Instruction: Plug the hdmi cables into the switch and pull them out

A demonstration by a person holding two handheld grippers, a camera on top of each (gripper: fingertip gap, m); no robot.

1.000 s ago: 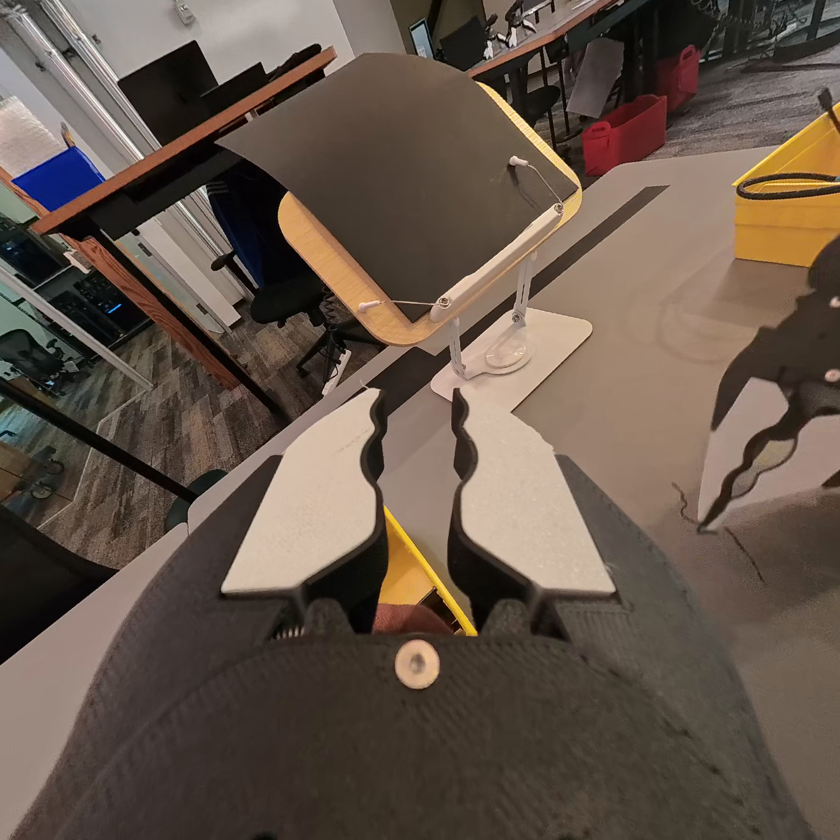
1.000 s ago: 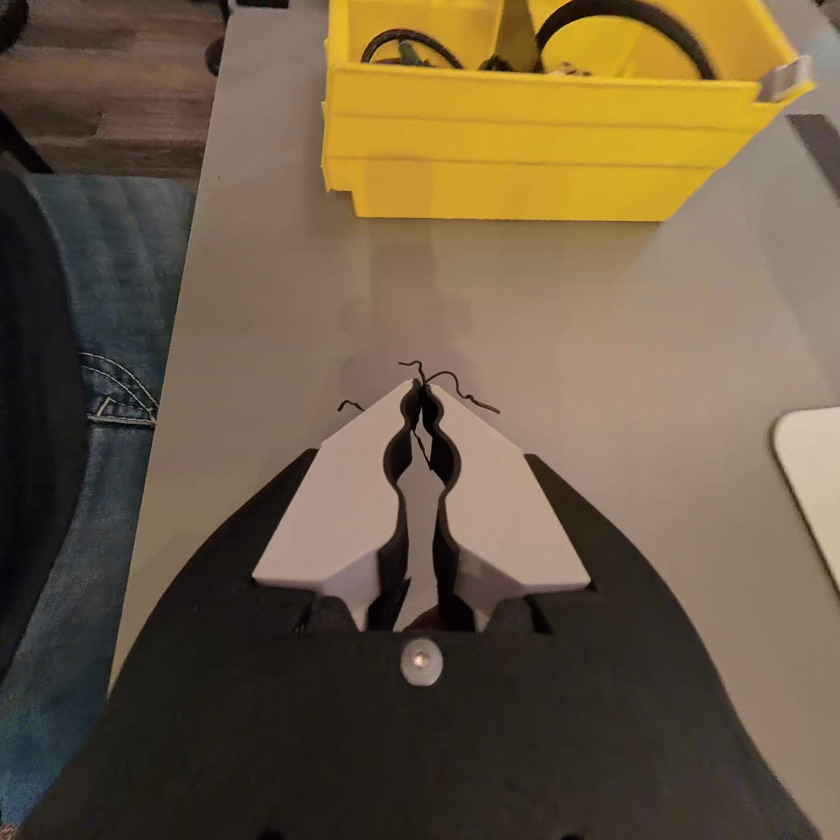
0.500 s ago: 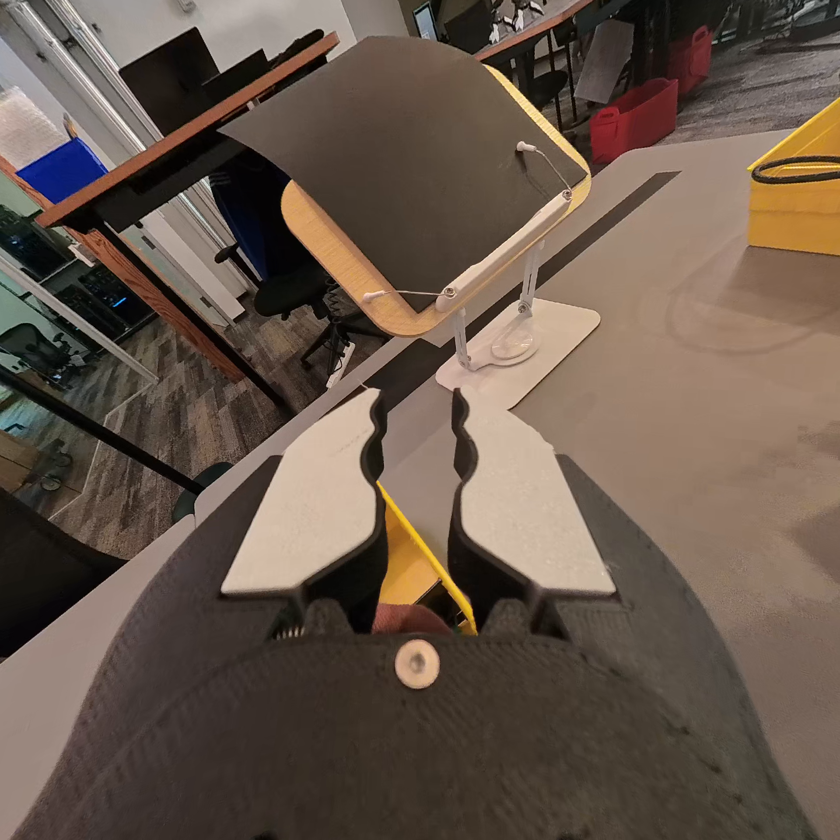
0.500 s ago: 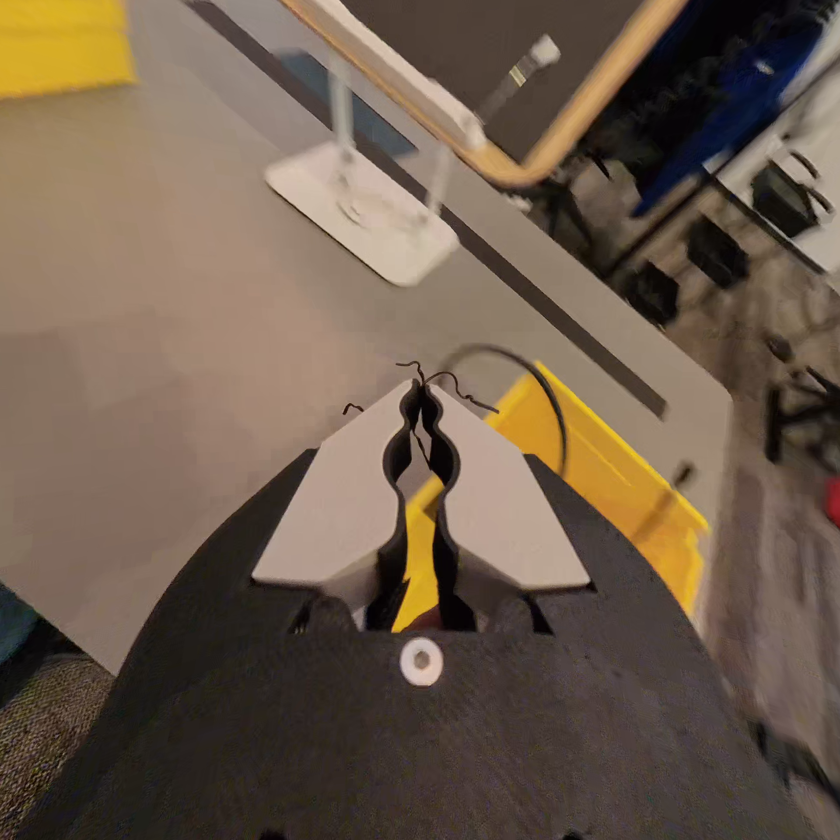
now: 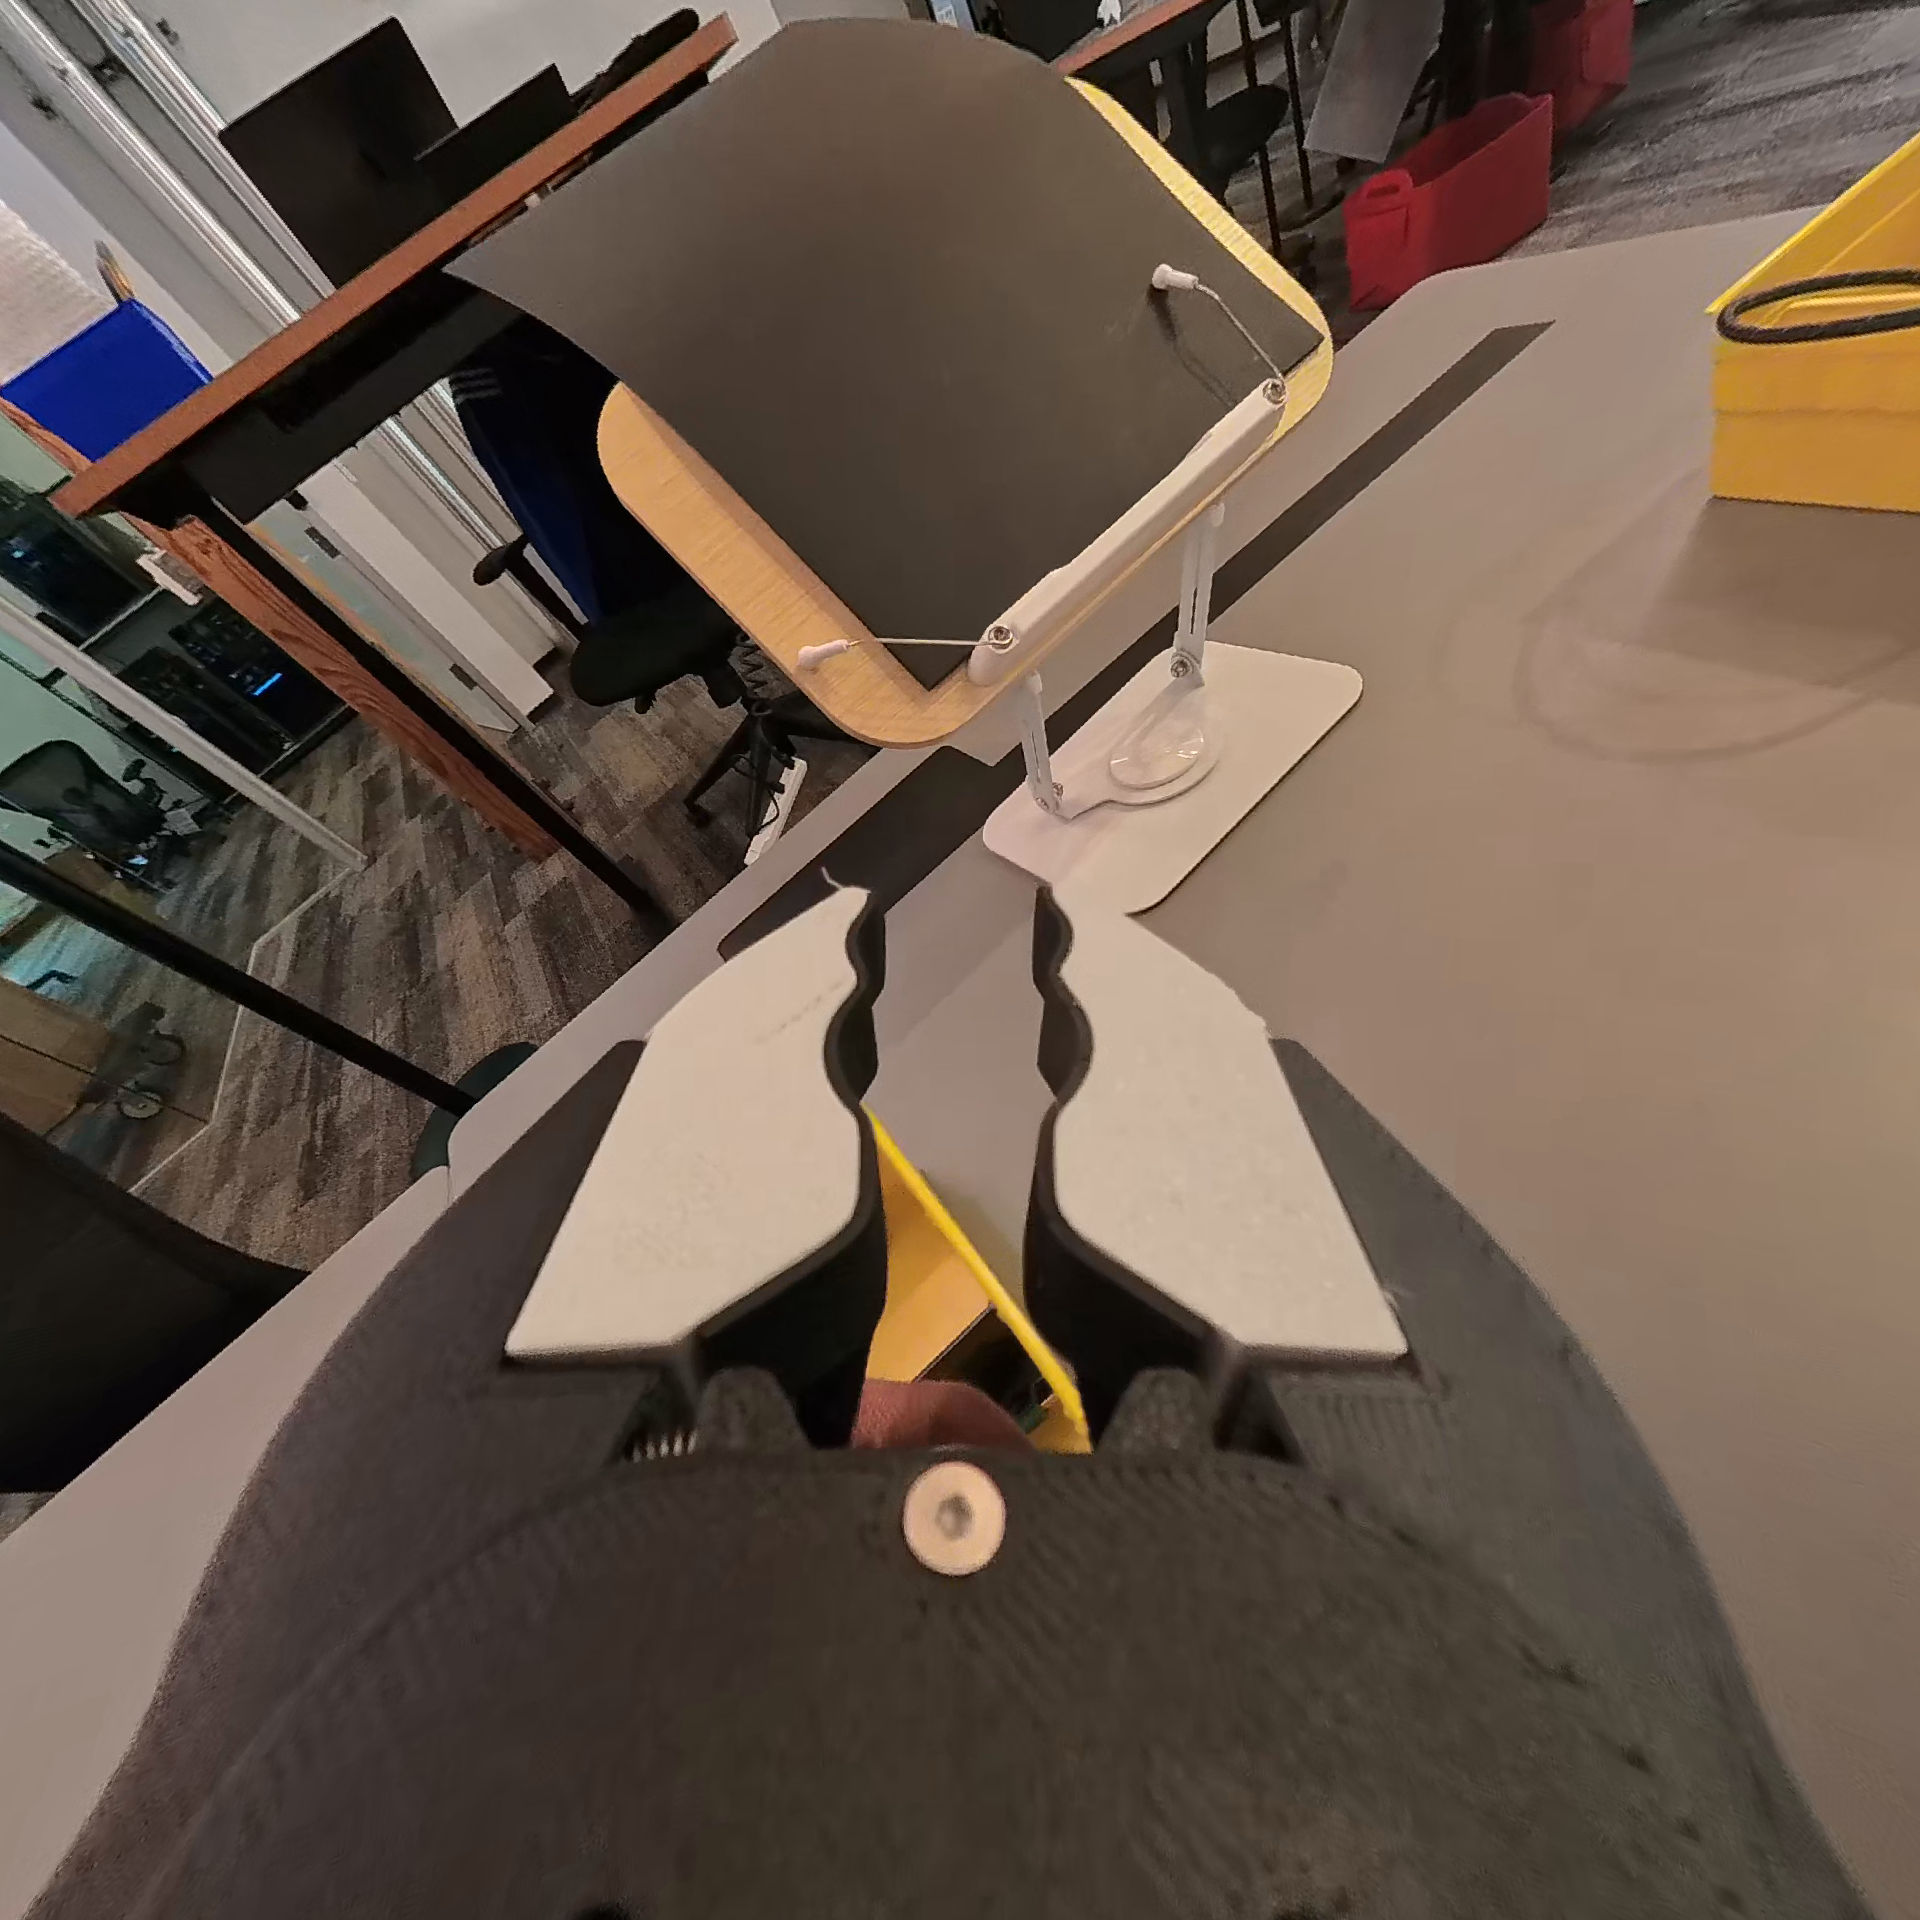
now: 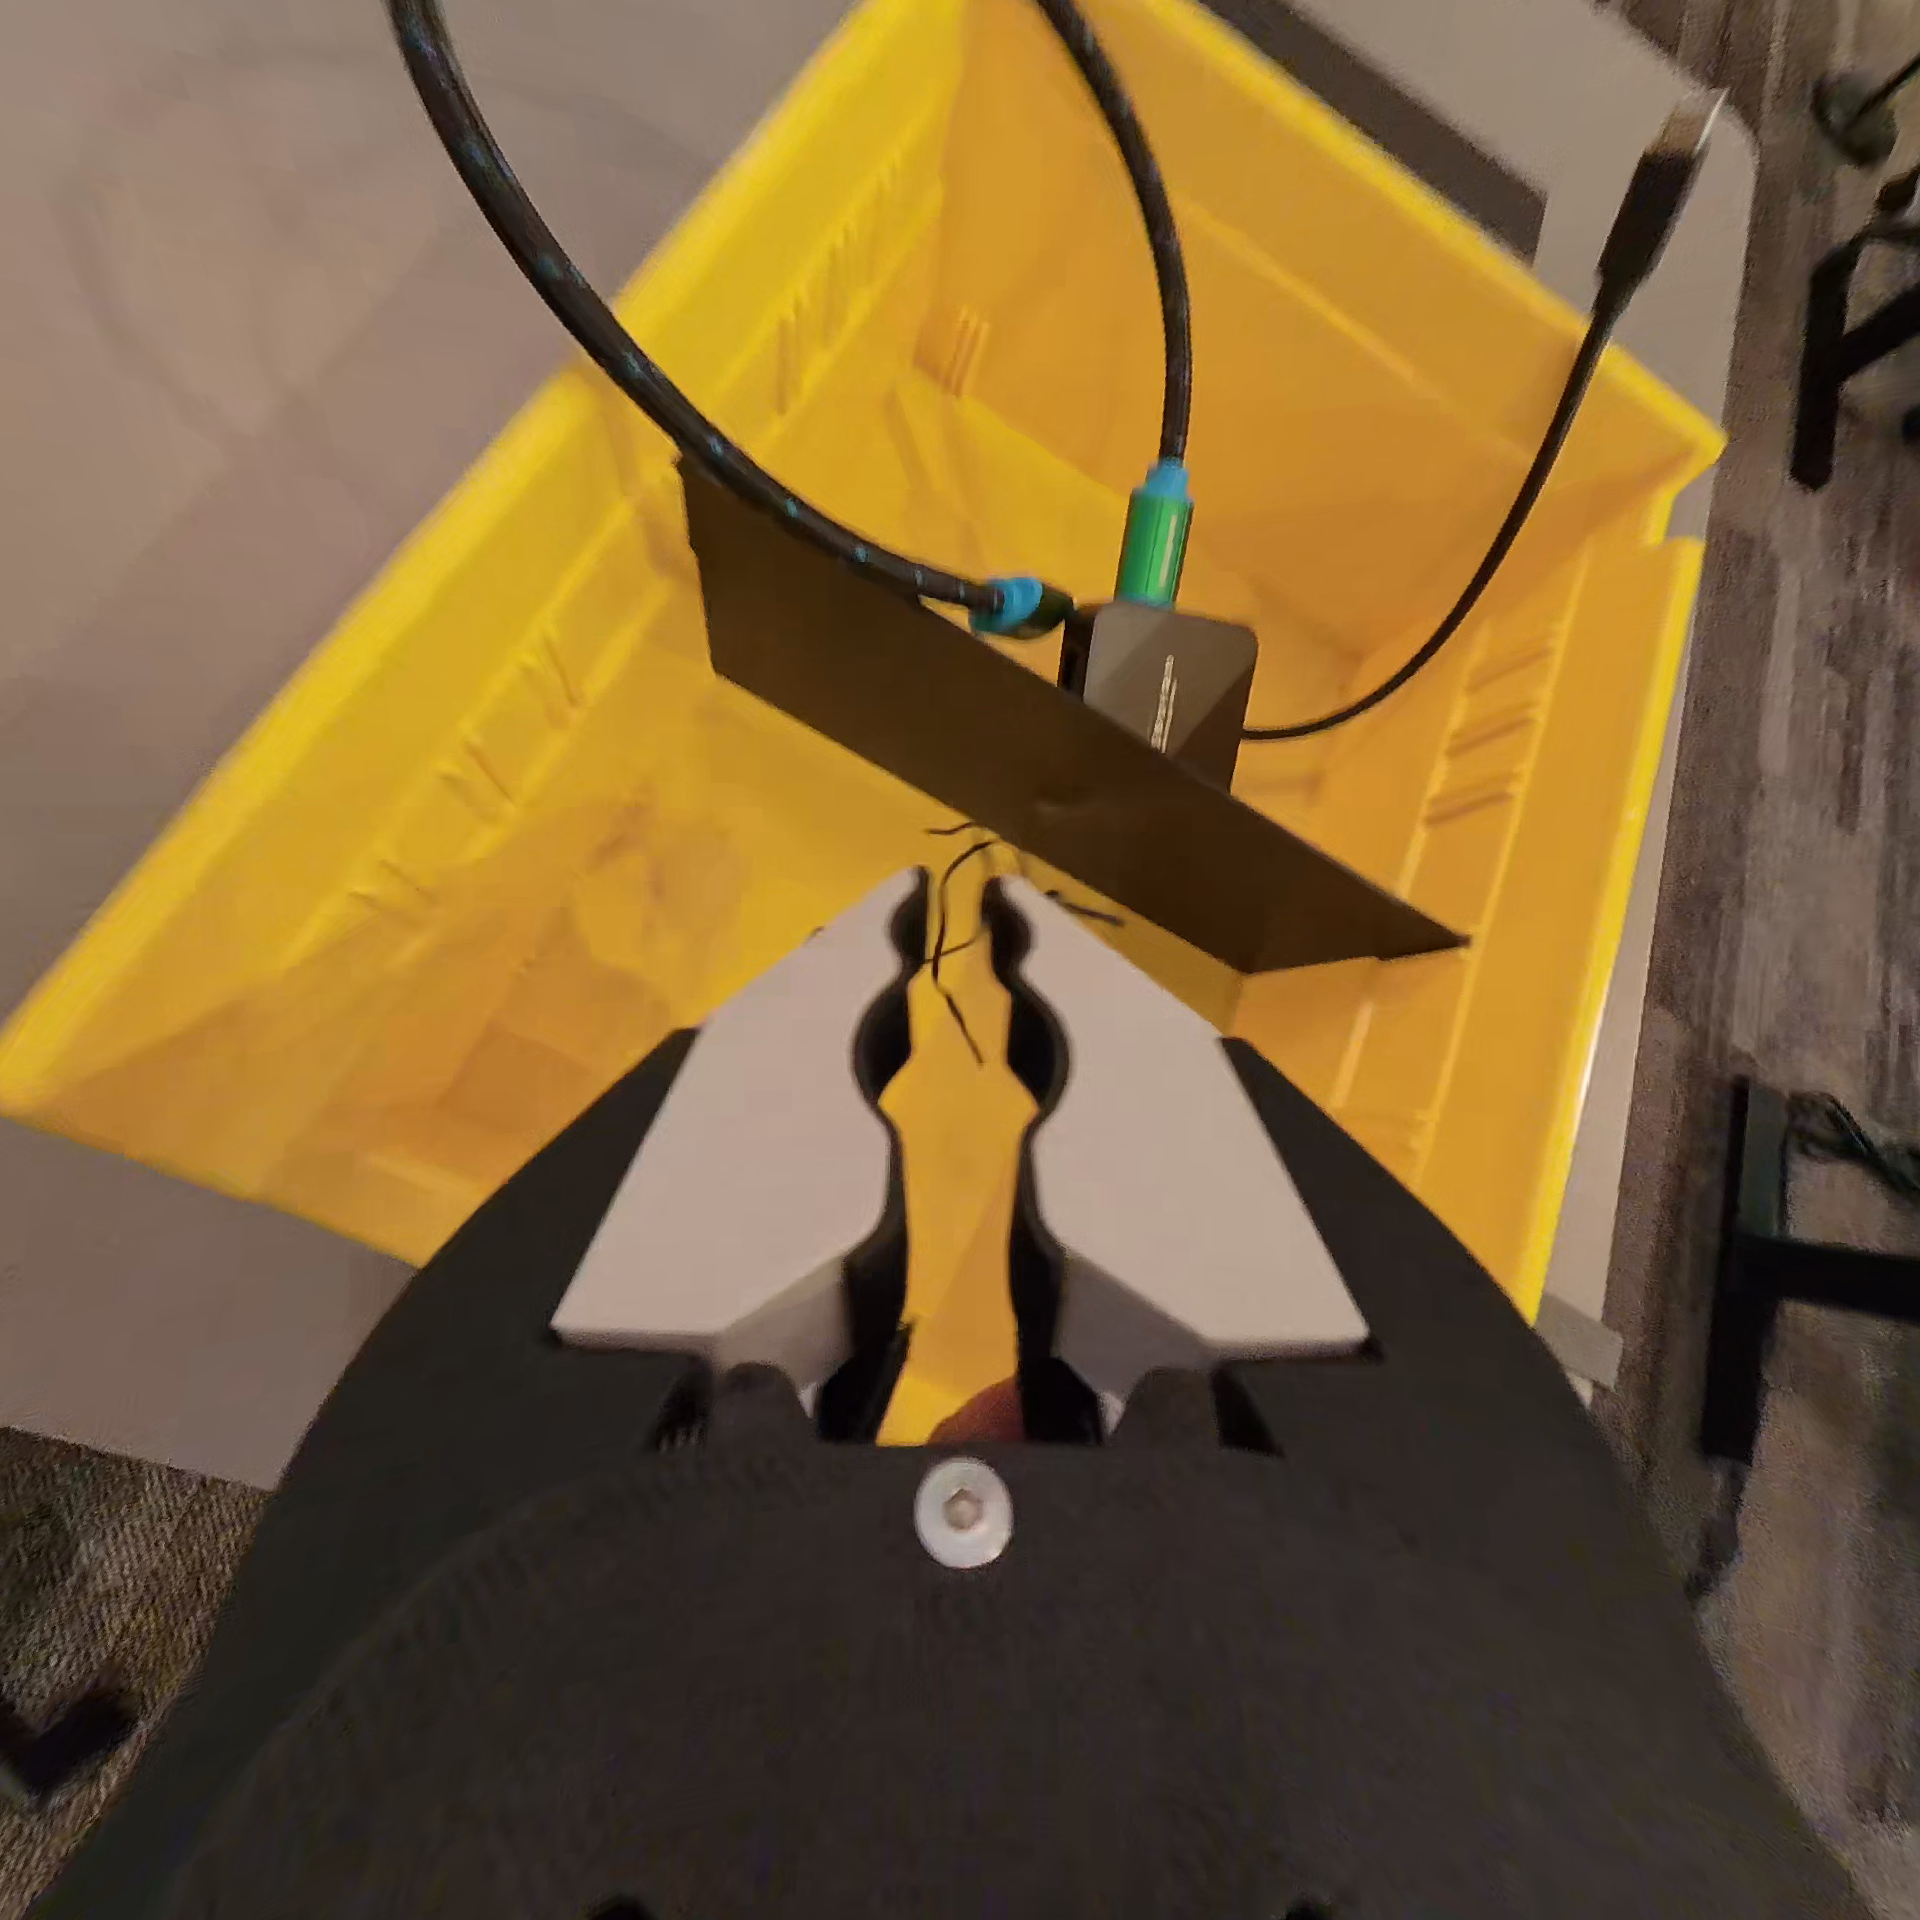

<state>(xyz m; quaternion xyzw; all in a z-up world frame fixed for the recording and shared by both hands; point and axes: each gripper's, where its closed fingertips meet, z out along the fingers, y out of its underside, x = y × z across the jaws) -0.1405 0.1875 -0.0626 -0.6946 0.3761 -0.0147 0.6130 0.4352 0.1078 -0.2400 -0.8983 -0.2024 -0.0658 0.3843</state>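
**Switch sits in bin ahead of right claw**

Switch (image 6: 1164,686) lies just past the right claw (image 6: 956,894), whose jaws stand slightly apart and hold nothing. The small black box rests inside a yellow bin (image 6: 468,831), behind a dark divider (image 6: 935,717) that crosses between claw and switch. Its long axis runs up and away from the claw, a little to the right. A green-collared cable (image 6: 1153,540) appears plugged into its far end; a blue-collared cable (image 6: 1008,601) meets it at the left; a thin lead (image 6: 1558,499) trails right. The right claw looks much the nearer arm. The left claw (image 5: 956,925), jaws apart and empty, points across the grey table (image 5: 1558,1039) at a book stand (image 5: 935,416).

A second ago the right claw was shut over bare table; it has since swung over the bin and parted. The left has barely moved.
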